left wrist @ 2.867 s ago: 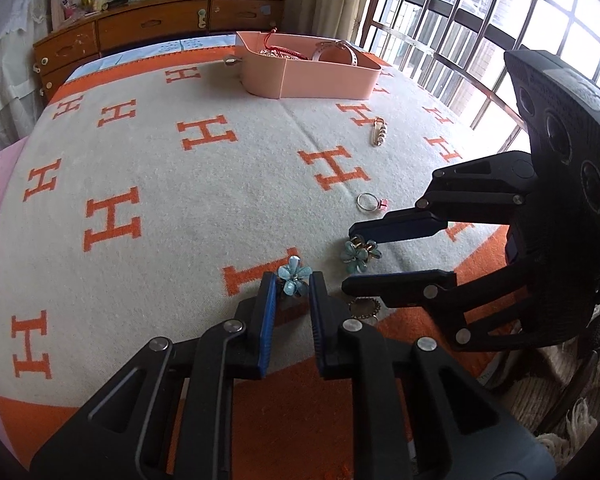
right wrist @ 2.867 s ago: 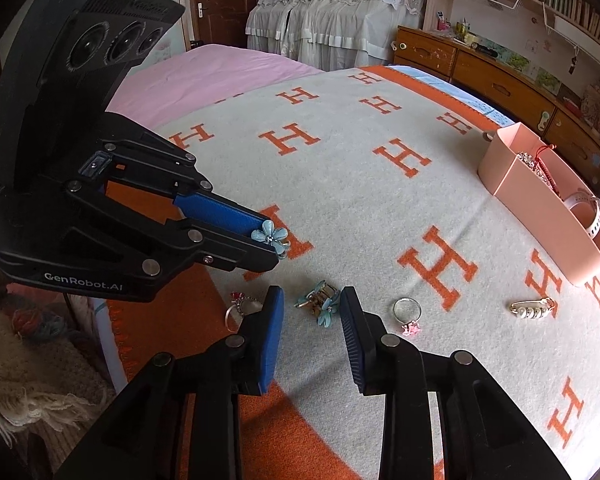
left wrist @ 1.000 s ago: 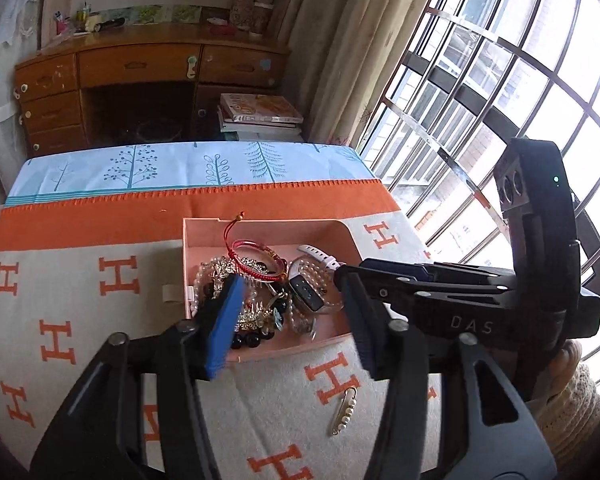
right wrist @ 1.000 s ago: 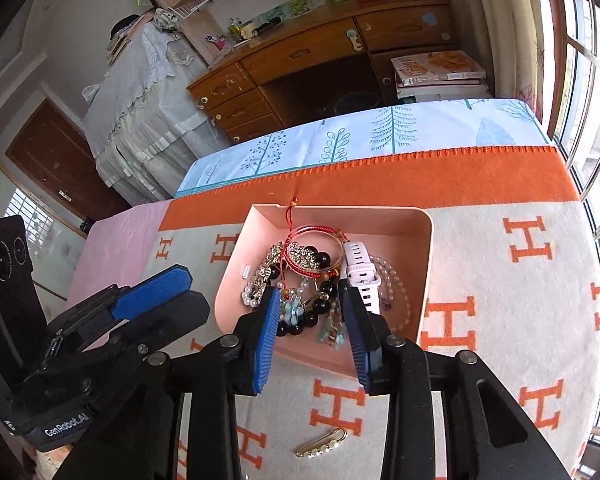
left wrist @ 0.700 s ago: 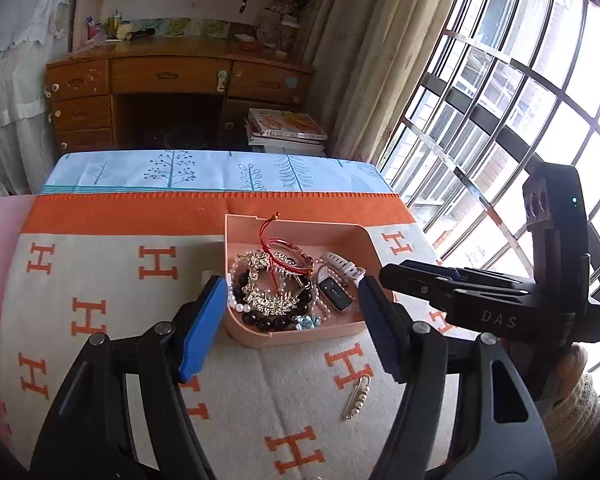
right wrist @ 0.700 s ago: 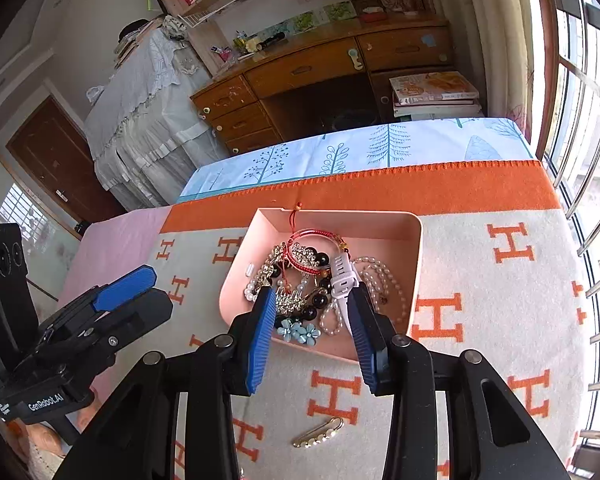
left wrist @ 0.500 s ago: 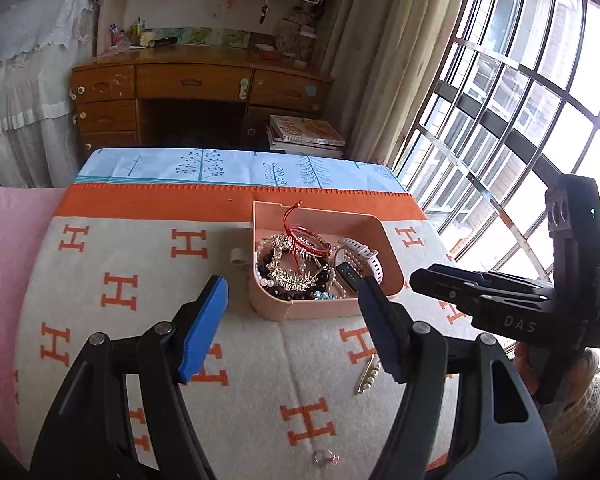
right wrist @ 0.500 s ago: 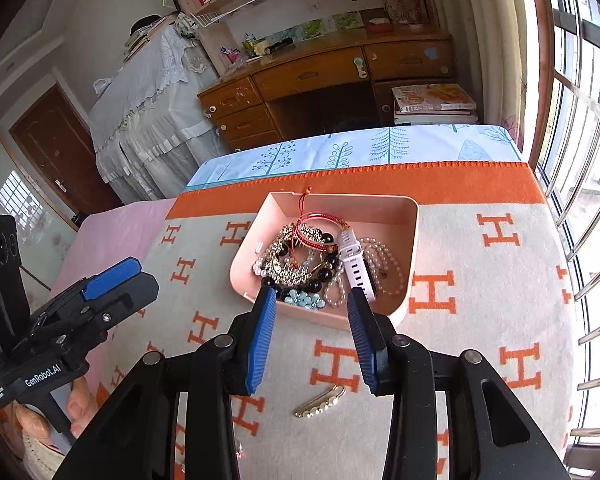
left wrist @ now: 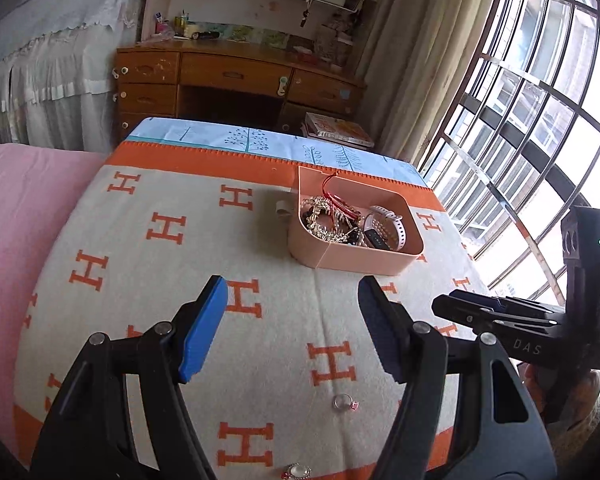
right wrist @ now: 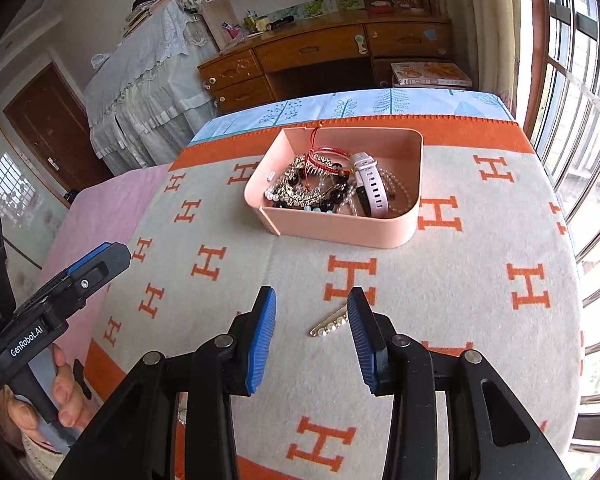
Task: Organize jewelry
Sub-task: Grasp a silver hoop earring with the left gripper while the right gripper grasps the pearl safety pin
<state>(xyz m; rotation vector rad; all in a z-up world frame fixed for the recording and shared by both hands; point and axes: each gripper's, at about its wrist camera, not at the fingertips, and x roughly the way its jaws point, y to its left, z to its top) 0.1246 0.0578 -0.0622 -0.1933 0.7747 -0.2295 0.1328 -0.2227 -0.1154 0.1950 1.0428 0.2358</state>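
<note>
A pink box (left wrist: 356, 258) (right wrist: 340, 232) full of necklaces, bracelets and a white watch sits on the H-patterned blanket (left wrist: 160, 264), far from both grippers. My left gripper (left wrist: 290, 328) is open and empty, held above the blanket. A silver ring with a pink stone (left wrist: 344, 402) and a round brooch (left wrist: 296, 471) lie below it near the front edge. My right gripper (right wrist: 312, 336) is open and empty. A pearl hair pin (right wrist: 330, 326) lies on the blanket between its fingertips, closer to the right one.
A wooden desk with drawers (left wrist: 220, 80) stands beyond the bed. A barred window (left wrist: 540, 120) is on the right. A pink sheet (left wrist: 16, 208) covers the bed's left side. A white-covered piece of furniture (right wrist: 140, 80) stands at the back left.
Both grippers dropped the blue flower pieces into the pink box, then pulled back and down toward the near edge. The left gripper's jaws opened wide.
</note>
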